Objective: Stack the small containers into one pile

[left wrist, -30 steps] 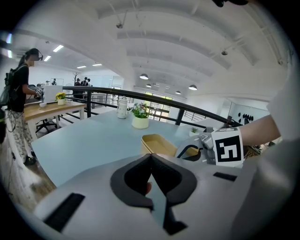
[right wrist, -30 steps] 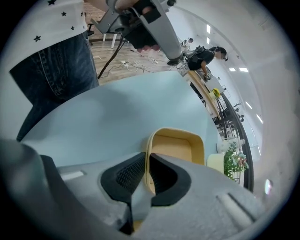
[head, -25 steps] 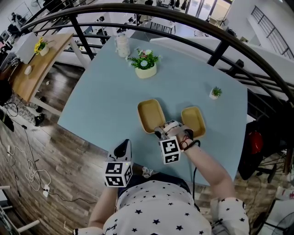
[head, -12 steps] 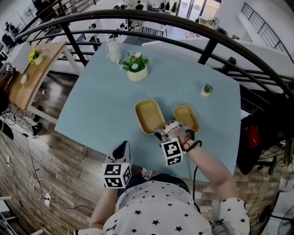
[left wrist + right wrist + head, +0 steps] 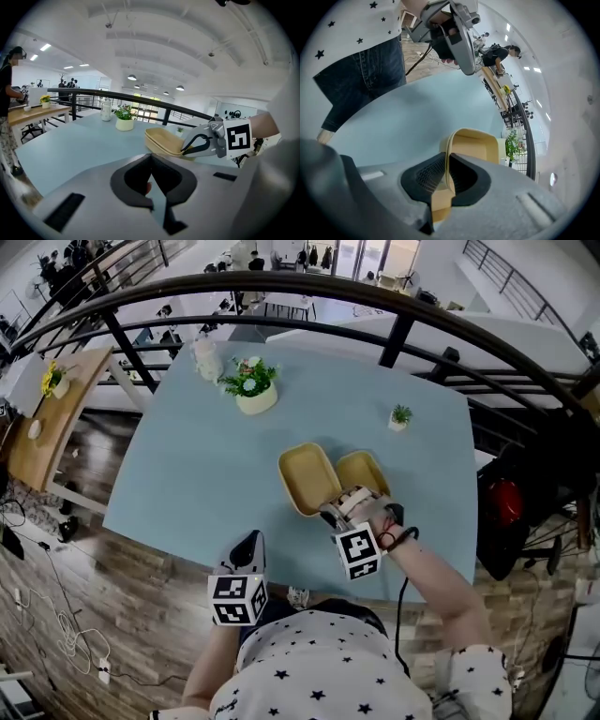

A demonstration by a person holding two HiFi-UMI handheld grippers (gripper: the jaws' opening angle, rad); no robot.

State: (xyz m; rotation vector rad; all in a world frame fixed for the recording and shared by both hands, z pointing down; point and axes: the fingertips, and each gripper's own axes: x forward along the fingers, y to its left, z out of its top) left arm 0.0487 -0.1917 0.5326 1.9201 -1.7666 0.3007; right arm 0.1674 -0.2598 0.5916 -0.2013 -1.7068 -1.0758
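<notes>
**A:** From the head view, where are the containers?

**B:** Two tan ones lie on the blue tabletop (image 5: 187,474). The left container (image 5: 305,479) and the right container (image 5: 361,470) touch along their long sides. I cannot tell if one rim rides over the other.

**A:** And the tongs?

**B:** The right tongs (image 5: 335,512) sit at the near end of the right container, at the corner next to the left one. The left tongs (image 5: 248,545) hang near the tabletop's near edge, well apart from both containers. A potted plant (image 5: 251,390), a white jar (image 5: 206,357) and a small plant (image 5: 400,416) stand farther back.

**A:** What does the left gripper view show?

**B:** The left tongs (image 5: 151,180) are pressed together with nothing between them. Ahead, the right tongs meet the tan rims. From here the two containers merge into one low shape.

**A:** And the right gripper view?

**B:** The right tongs (image 5: 445,183) are clamped on the thin wall of the right container, one jaw inside and one outside. The hollow of the container opens away from the camera, over the tabletop.
</notes>
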